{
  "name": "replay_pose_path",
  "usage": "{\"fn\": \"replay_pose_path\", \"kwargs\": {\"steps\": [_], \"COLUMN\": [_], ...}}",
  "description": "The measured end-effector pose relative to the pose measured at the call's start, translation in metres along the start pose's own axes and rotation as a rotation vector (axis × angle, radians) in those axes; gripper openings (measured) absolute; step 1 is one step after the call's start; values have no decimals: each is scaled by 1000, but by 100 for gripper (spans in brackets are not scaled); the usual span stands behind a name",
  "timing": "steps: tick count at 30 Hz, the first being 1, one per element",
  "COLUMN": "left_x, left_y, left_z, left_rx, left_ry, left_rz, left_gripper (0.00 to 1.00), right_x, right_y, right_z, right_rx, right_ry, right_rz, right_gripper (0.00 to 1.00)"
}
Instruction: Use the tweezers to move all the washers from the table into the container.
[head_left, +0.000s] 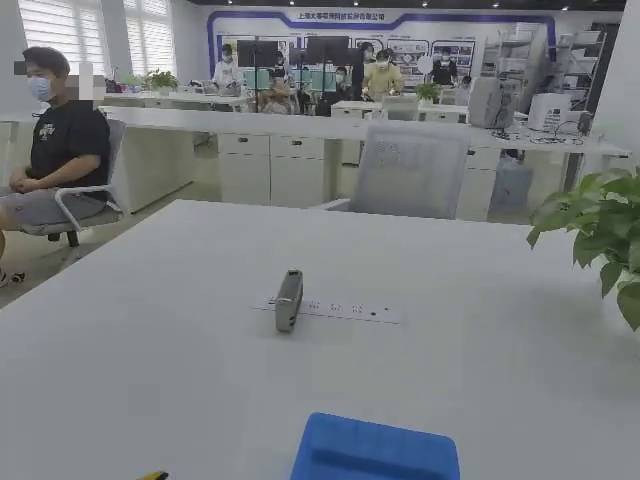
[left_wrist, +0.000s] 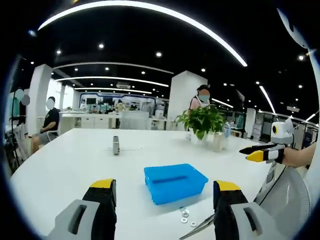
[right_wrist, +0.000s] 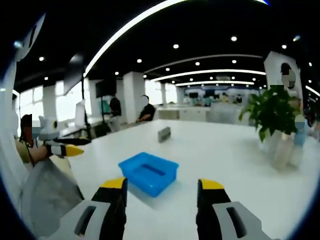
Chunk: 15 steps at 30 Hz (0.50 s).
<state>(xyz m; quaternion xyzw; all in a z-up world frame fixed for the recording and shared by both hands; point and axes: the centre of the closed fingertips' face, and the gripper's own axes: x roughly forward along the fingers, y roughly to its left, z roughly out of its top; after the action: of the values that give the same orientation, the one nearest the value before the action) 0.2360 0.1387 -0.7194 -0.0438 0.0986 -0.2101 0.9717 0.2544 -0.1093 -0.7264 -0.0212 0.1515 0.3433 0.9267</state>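
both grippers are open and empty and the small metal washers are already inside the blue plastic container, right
One thing is off: the small metal washers lie on the white table beside the blue plastic container, not inside it, as the left gripper view shows. The left gripper and right gripper are indeed open and empty.

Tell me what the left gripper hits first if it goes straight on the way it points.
Most likely the blue container, which sits straight ahead between the open jaws of the left gripper. Height is unclear, so it might pass above the container.
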Motion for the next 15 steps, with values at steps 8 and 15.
{"fn": "replay_pose_path", "kwargs": {"steps": [8, 15], "left_x": [0, 0], "left_y": [1, 2], "left_z": [-2, -3], "left_rx": [7, 10], "left_ry": [12, 17], "left_rz": [6, 9], "left_gripper": [76, 75], "right_x": [0, 0], "right_y": [0, 2], "right_z": [-1, -3], "right_rx": [-2, -7], "right_ry": [7, 17], "right_rz": [1, 5], "right_gripper": [49, 47]}}
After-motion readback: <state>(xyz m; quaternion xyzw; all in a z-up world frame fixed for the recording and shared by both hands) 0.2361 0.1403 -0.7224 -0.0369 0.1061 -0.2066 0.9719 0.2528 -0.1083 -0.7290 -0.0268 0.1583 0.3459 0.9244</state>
